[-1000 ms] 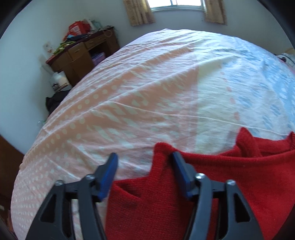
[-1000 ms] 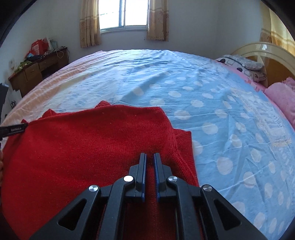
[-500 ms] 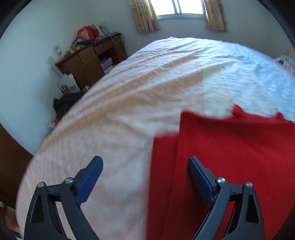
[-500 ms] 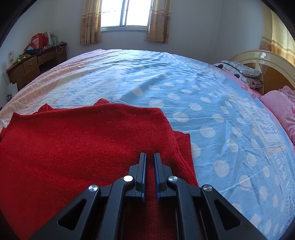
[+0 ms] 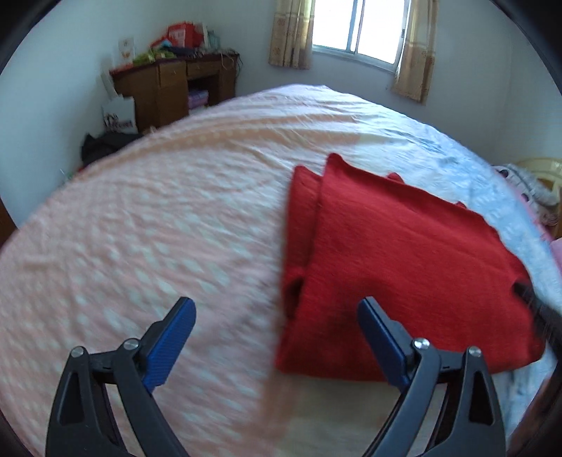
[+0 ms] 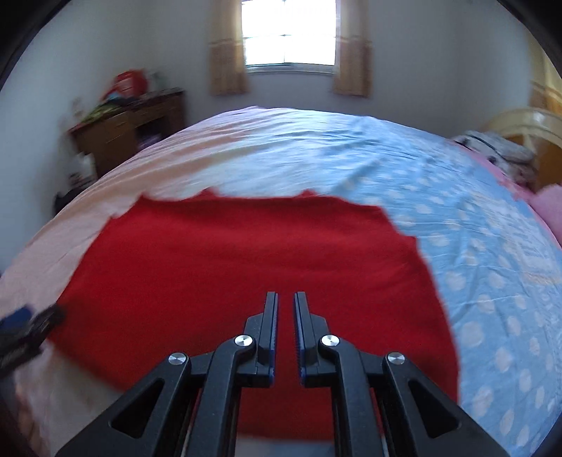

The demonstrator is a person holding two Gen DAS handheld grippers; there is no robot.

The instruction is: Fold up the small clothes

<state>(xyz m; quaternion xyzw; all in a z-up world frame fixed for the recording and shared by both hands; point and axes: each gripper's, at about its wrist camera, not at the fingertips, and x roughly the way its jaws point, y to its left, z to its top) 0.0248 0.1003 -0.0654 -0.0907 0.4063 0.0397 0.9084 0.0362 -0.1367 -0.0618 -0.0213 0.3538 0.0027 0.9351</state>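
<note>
The left gripper hangs above the bed with its blue-padded fingers spread wide and nothing between them, one finger over the pink dotted part of the bedsheet and the other over the near edge of the red knitted sweater. The right gripper is raised over the sweater with its fingers nearly together, a narrow gap showing between them and no cloth caught there. The sweater lies folded flat near the bed's front edge, straddling the pink and blue halves of the sheet, with a cluttered wooden desk and a curtained window beyond.
</note>
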